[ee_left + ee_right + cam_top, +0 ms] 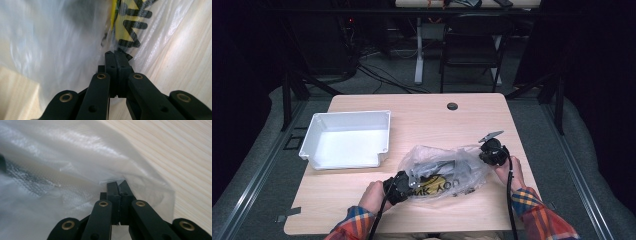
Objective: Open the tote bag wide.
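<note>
Nearest, the left gripper point(404, 186) has its jaws pinched on the clear plastic bag point(444, 170) at its near edge; the right gripper point(490, 152) clamps the far corner. Thin, slippery film, floppy, dark contents sagging on the table point(422, 115): grip edges firmly.

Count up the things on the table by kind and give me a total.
Clear plastic bags, with dark items and a yellow printed sheet inside: 1
White trays: 1
Hand-held tools, the left tool and the right tool, each shut on an edge of the bag: 2
Total: 4
</note>
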